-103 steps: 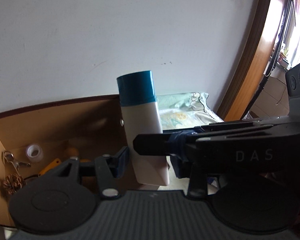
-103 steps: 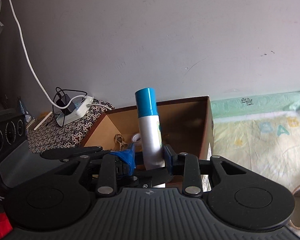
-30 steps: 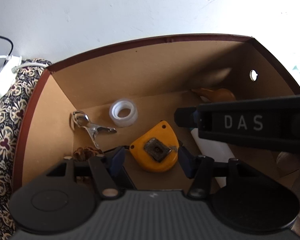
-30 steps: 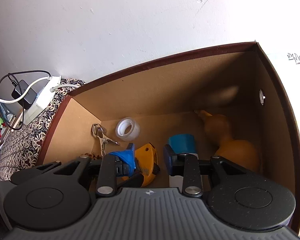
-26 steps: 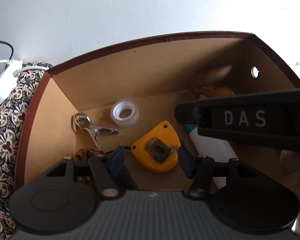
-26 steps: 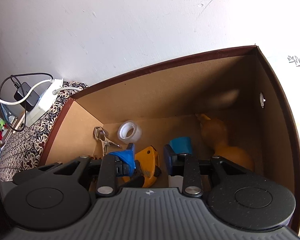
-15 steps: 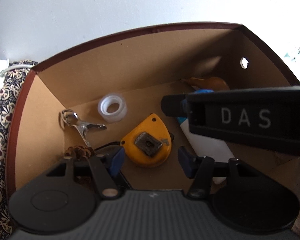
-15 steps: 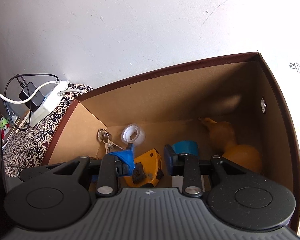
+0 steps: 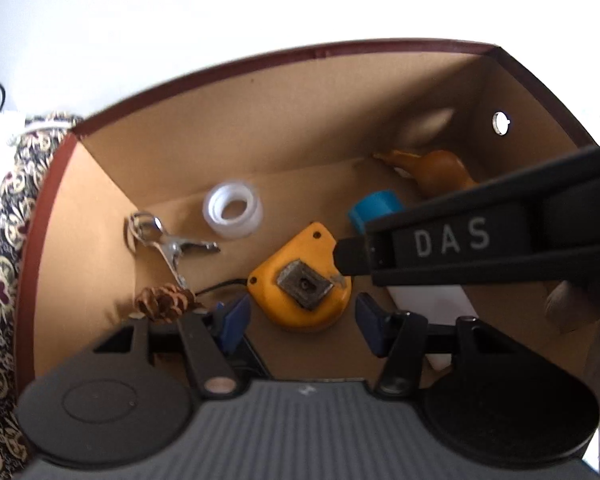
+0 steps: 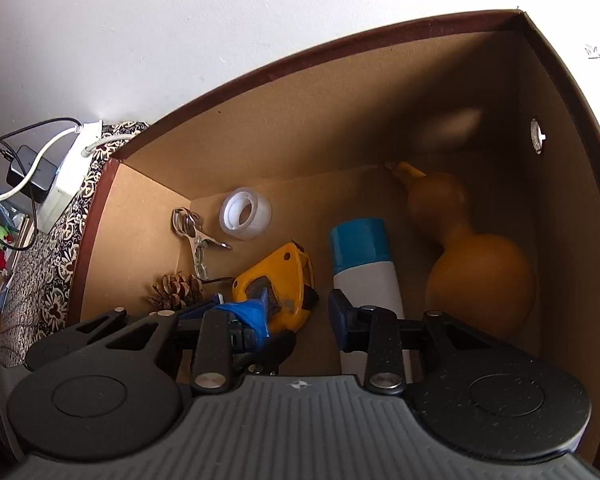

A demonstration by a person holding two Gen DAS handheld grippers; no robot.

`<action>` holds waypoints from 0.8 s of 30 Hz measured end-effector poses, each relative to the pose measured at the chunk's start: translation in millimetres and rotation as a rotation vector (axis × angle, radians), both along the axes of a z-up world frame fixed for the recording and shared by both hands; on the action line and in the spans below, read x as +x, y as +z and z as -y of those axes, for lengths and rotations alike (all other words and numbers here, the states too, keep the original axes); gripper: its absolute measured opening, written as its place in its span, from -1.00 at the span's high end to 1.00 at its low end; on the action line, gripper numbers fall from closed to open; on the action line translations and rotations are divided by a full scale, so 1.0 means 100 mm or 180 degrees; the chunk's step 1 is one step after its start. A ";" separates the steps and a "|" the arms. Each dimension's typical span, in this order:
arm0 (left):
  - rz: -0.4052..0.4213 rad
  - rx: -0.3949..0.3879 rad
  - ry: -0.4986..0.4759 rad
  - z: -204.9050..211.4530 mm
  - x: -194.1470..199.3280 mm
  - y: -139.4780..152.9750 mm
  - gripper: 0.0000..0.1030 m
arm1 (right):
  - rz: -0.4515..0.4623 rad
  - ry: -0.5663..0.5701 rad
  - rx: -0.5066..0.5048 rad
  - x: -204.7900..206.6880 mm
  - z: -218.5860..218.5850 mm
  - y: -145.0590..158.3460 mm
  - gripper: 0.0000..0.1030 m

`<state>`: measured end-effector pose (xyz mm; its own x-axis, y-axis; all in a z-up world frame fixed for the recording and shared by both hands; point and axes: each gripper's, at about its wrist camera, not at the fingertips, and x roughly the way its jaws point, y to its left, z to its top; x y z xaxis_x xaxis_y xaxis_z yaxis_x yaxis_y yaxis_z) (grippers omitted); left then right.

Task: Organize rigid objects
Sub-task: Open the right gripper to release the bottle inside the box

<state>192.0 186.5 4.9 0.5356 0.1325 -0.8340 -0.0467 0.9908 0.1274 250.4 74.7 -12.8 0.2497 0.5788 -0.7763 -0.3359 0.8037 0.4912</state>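
box (image 10: pixel 148 208) of brown cardboard holds everything: white bottle (image 10: pixel 366 276) w/ blue cap lies flat on the floor, right of centre, btwn yellow tape measure (image 10: pixel 276 280) on its left & orange gourd (image 10: pixel 476 276) on its right. right gripper (image 10: pixel 298 312) hangs over the bottle's near end, jaws opening, pads not pressing it, nothing held. left gripper (image 9: pixel 300 316) sits w/ jaws apart above the tape measure, empty. far left: clear tape roll (image 10: pixel 245 217), metal clip (image 10: pixel 194 240), pine cone (image 10: pixel 176 286).
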 end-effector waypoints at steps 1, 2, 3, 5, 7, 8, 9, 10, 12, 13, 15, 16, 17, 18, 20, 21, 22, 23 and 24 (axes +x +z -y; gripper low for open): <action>0.0043 0.0029 -0.0024 0.01 -0.01 0.01 -0.11 | 0.0069 0.0013 0.0010 -0.01 -0.01 0.02 0.68; 0.0079 0.0040 -0.0043 0.02 -0.02 0.01 -0.11 | 0.0130 0.0013 0.0024 -0.03 0.00 0.04 0.68; 0.0114 0.0029 -0.0063 0.01 -0.02 0.02 -0.11 | 0.0164 0.0007 0.0041 -0.03 0.00 0.04 0.68; 0.0167 0.0023 -0.0098 0.01 -0.04 0.04 -0.13 | 0.0212 -0.0015 0.0078 -0.04 0.01 0.06 0.68; 0.0226 0.0088 -0.0101 0.03 -0.03 0.05 -0.13 | 0.0298 -0.0088 0.0077 -0.05 0.01 0.08 0.68; 0.0238 0.0101 -0.0092 0.04 -0.03 0.05 -0.13 | 0.0332 -0.0120 0.0060 -0.06 0.01 0.09 0.68; 0.0240 0.0102 -0.0078 0.04 -0.03 0.06 -0.13 | 0.0348 -0.0141 0.0045 -0.07 0.01 0.09 0.68; 0.0244 0.0101 -0.0072 0.04 -0.02 0.06 -0.13 | 0.0363 -0.0148 0.0046 -0.07 0.01 0.10 0.68; 0.0291 0.0140 -0.0058 0.07 -0.02 0.07 -0.14 | 0.0384 -0.0128 0.0050 -0.06 0.00 0.10 0.68; 0.0305 0.0164 -0.0046 0.07 -0.02 0.07 -0.15 | 0.0395 -0.0129 0.0051 -0.05 0.00 0.10 0.68; 0.0321 0.0199 -0.0011 0.09 -0.03 0.09 -0.16 | 0.0364 -0.0138 0.0027 -0.04 -0.01 0.09 0.68; 0.0333 0.0203 0.0005 0.10 -0.04 0.09 -0.16 | 0.0355 -0.0143 0.0016 -0.04 -0.01 0.09 0.68; 0.0344 0.0207 0.0016 0.10 -0.04 0.09 -0.17 | 0.0369 -0.0142 0.0017 -0.05 -0.01 0.09 0.68; 0.0347 0.0215 0.0030 0.09 -0.05 0.09 -0.17 | 0.0393 -0.0132 0.0021 -0.05 -0.01 0.10 0.68; 0.0338 0.0228 0.0048 0.09 -0.04 0.08 -0.17 | 0.0446 -0.0133 0.0022 -0.07 0.00 0.11 0.68; 0.0327 0.0236 0.0065 0.10 -0.07 0.10 -0.17 | 0.0463 -0.0130 0.0022 -0.08 0.00 0.11 0.68; 0.0314 0.0246 0.0083 0.10 -0.06 0.10 -0.18 | 0.0462 -0.0126 0.0023 -0.07 0.00 0.11 0.68; 0.0302 0.0259 0.0098 0.09 -0.06 0.09 -0.18 | 0.0450 -0.0124 0.0020 -0.07 0.00 0.11 0.68; 0.0296 0.0280 0.0114 0.09 -0.05 0.08 -0.18 | 0.0437 -0.0125 0.0015 -0.06 0.00 0.10 0.68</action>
<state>187.5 177.7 13.3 0.6037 0.2233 -0.7653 -0.0975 0.9735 0.2070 244.0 75.1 -2.4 0.3761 0.5701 -0.7304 -0.3685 0.8153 0.4466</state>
